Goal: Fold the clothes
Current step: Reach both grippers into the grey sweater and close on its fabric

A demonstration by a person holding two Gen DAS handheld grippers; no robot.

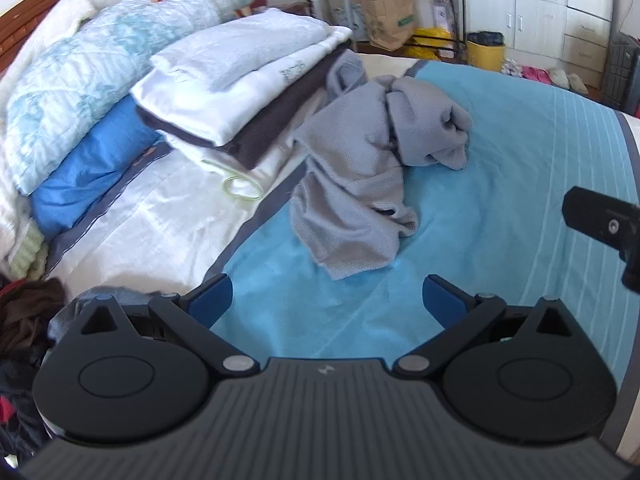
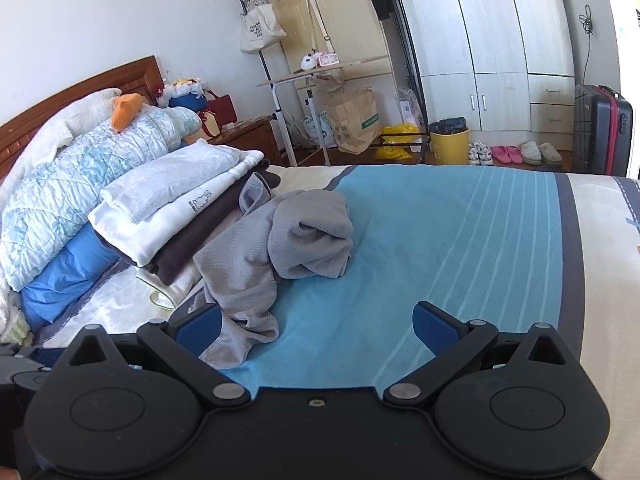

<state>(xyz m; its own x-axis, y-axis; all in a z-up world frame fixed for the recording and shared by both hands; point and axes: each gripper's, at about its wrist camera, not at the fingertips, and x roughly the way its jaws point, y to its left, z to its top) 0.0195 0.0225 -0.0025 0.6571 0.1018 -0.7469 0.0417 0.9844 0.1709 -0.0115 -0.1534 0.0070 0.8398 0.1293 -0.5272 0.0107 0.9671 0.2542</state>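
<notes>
A crumpled grey garment (image 1: pixel 360 168) (image 2: pixel 276 256) lies in a heap on the blue bedspread (image 1: pixel 500 184) (image 2: pixel 440 240), its far end bunched into a roll. My left gripper (image 1: pixel 326 300) hovers open just short of the garment's near hem, with nothing between its blue pads. My right gripper (image 2: pixel 316 328) is open too; its left finger (image 2: pixel 200 328) sits right at the garment's near edge, and whether it touches I cannot tell. The right gripper's body (image 1: pixel 604 224) pokes in at the right of the left wrist view.
A stack of folded clothes (image 1: pixel 244 92) (image 2: pixel 176 208), white over dark brown, rests left of the garment. Behind it lie a quilt and blue pillow (image 1: pixel 92 160). Dark clothes (image 1: pixel 28 320) sit at the bed's left edge. Wardrobes, a yellow bin (image 2: pixel 448 144) and a suitcase (image 2: pixel 600 132) stand beyond.
</notes>
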